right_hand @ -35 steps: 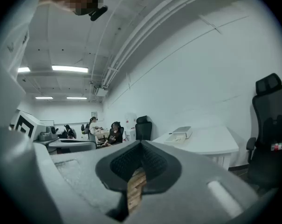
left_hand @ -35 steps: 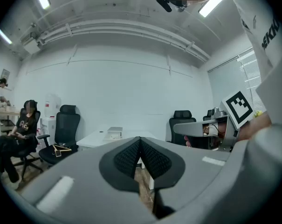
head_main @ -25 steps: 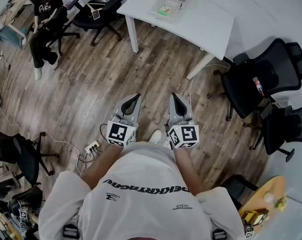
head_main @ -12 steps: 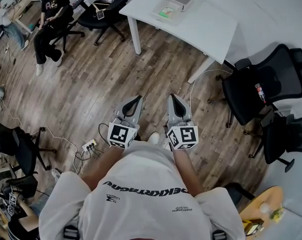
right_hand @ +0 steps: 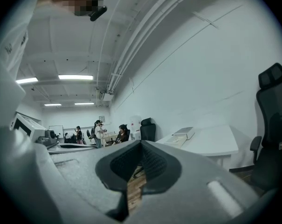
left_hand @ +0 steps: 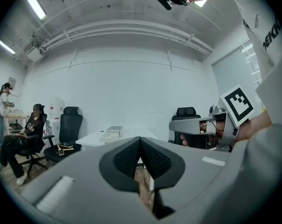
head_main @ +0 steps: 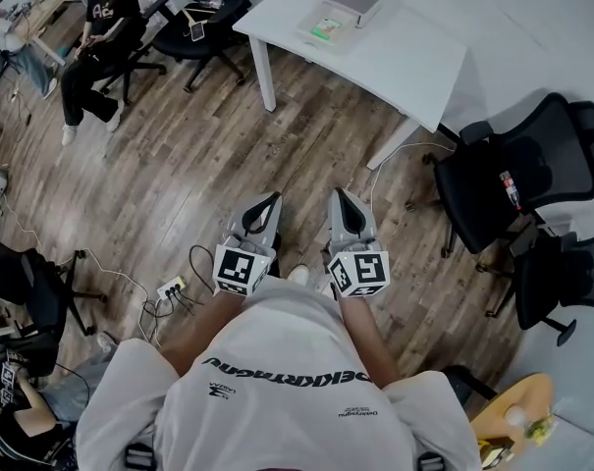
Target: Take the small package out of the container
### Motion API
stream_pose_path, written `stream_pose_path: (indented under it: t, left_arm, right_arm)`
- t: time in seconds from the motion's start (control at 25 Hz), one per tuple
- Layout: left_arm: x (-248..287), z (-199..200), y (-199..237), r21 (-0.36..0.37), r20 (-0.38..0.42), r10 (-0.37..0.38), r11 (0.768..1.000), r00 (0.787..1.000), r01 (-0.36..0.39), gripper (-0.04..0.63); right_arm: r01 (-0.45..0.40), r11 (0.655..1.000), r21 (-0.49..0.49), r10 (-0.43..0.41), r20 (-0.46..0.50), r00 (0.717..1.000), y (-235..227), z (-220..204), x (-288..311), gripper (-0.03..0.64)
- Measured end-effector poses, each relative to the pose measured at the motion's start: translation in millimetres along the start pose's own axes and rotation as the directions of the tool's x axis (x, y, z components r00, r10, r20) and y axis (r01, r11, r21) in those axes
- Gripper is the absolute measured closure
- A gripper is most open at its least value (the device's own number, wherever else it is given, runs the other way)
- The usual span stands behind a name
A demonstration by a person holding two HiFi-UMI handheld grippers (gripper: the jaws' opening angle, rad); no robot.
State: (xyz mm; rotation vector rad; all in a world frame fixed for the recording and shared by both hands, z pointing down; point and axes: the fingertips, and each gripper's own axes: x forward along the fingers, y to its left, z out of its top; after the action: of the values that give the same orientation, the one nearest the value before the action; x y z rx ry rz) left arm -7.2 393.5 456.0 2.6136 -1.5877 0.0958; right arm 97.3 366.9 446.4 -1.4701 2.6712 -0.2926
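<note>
I hold the left gripper [head_main: 271, 198] and right gripper [head_main: 338, 194] side by side above the wood floor [head_main: 179, 165], each with its jaws pressed together on nothing. The small package [head_main: 325, 27] lies in its pale container [head_main: 344, 35] near the far edge of the white table [head_main: 405, 62], well apart from both.

A small green package [head_main: 325, 26] lies in a pale flat container [head_main: 346, 31] on the white table [head_main: 405, 57].

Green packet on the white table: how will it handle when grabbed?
The packet looks small and flat, so probably light. Lying flat on a pale tray, it may slide rather than lift if nudged. Stiff or floppy: too far off to tell.
</note>
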Motion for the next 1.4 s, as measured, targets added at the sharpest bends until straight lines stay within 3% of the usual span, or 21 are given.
stream_pose_path:
  t: [0.52, 1.4]
  left_arm:
    - [57, -7, 42, 0.002, -0.008, -0.022, 1.000, 1.000, 0.022, 0.597]
    - [227, 21, 191, -0.013, -0.040, -0.111, 0.994, 0.993, 0.111, 0.597]
  right_arm:
    - [0.034, 0.999, -0.007, -0.034, -0.002, 0.999, -34, 2, 68, 0.618]
    - [0.136, 0.991, -0.006, -0.136, -0.020, 0.990, -101, 26, 272, 0.618]
